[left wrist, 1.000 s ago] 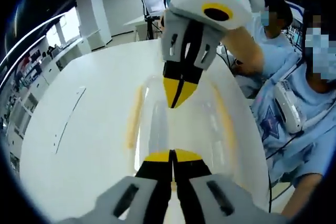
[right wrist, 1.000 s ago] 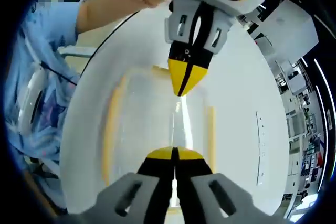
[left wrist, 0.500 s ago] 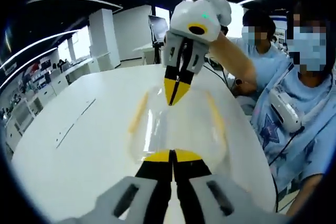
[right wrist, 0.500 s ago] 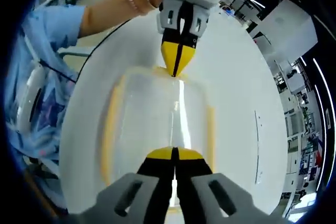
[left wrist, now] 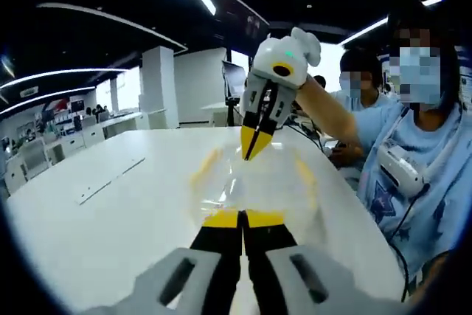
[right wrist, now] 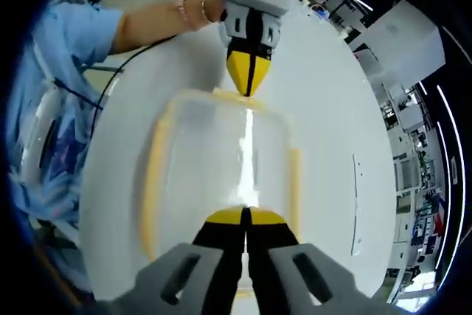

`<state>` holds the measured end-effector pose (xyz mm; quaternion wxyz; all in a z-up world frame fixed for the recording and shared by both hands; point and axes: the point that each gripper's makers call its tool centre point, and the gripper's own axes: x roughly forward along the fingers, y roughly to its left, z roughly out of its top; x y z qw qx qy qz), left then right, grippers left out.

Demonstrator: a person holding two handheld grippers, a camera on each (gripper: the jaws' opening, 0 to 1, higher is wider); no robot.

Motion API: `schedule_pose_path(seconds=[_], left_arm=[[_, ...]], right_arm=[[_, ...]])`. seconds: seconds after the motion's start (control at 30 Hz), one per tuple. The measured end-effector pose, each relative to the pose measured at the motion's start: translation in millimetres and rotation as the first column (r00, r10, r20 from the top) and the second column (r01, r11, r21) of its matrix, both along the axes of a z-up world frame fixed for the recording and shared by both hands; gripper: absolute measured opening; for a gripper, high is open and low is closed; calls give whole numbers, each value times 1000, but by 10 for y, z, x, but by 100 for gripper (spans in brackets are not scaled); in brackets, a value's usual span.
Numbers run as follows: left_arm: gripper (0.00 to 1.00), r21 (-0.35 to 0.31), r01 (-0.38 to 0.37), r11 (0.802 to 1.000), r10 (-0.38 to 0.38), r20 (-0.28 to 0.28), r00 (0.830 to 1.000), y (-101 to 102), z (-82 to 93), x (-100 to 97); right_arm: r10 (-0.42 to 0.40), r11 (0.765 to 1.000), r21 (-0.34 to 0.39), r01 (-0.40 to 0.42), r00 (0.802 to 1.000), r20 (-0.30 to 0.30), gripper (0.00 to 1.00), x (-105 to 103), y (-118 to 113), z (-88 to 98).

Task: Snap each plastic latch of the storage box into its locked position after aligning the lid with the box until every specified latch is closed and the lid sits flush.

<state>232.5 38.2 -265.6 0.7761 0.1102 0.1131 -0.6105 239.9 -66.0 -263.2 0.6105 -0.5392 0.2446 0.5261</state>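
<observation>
**Both tongs clenched, parked at opposite ends of the box lid**

Left tongs (left wrist: 243,219): yellow tips pressed together, nothing between them, sitting at the near short edge of the clear plastic storage box with yellow side latches (left wrist: 254,182). Right tongs (right wrist: 245,217): same, clenched and empty, at the opposite short edge. Each shows up in the other's view across the box: right tongs at the far end in the left gripper view (left wrist: 257,144), left tongs at the far end in the right gripper view (right wrist: 249,81).

Why this layout, my read: one tool per end steadies the lid and lets each push down on its own end. Closed tips make a blunt poker, better for pressing a latch than pinching it.

The box lies flat on the round white surface (right wrist: 332,116), roughly centred, with a yellow latch strip along each long side (right wrist: 153,182). The lid looks seated, but I can't tell from here whether any latch is snapped home.

Versus a second ago: the opposite tongs were over the middle of the lid and large in both views; now they are back at the far edge and smaller. The left camera is also pitched up, with more ceiling and room in sight. The box hasn't shifted on the surface. A person in a light blue shirt (left wrist: 431,175) sits alongside.
</observation>
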Motion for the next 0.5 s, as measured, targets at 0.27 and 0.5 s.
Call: schedule_pose_path(seconds=[0.27, 0.5], left_arm=[[0, -17, 11, 1000, -11, -9, 1000, -19, -18, -3], [0, -19, 11, 1000, -11, 1, 1000, -61, -41, -20]], right_arm=[[-3, 1000, -23, 3, 1000, 12, 0, 21, -8, -2], [-33, 999, -27, 34, 999, 32, 0, 17, -2, -17]])
